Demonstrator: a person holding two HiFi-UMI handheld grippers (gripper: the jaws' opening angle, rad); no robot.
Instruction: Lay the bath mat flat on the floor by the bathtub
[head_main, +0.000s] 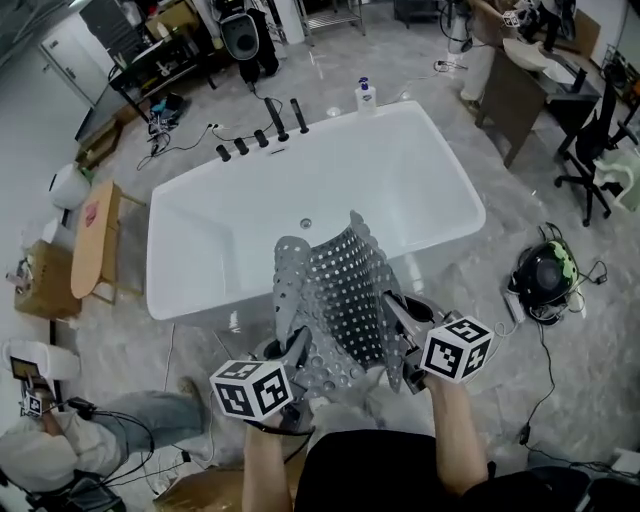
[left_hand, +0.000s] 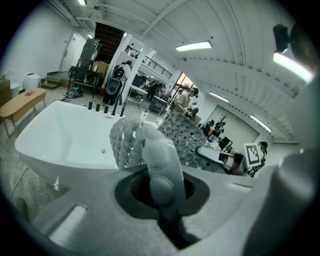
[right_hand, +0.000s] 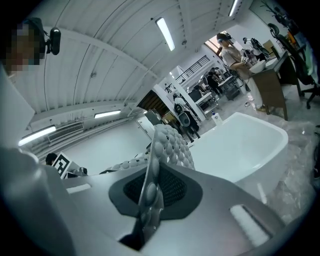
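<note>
A grey perforated bath mat (head_main: 340, 295) hangs curled in the air between both grippers, in front of the near rim of the white bathtub (head_main: 200, 240). My left gripper (head_main: 290, 358) is shut on the mat's left edge, and in the left gripper view the mat (left_hand: 150, 145) rises from between the jaws. My right gripper (head_main: 400, 345) is shut on the mat's right edge; the right gripper view shows the mat (right_hand: 170, 145) edge-on, pinched in the jaws. The mat's upper part bulges over the tub's rim.
A wooden bench (head_main: 95, 240) stands left of the tub. A person sits on the floor at bottom left (head_main: 60, 440). A dark helmet-like device (head_main: 545, 275) and cables lie on the floor at right. A soap bottle (head_main: 365, 95) stands on the tub's far rim.
</note>
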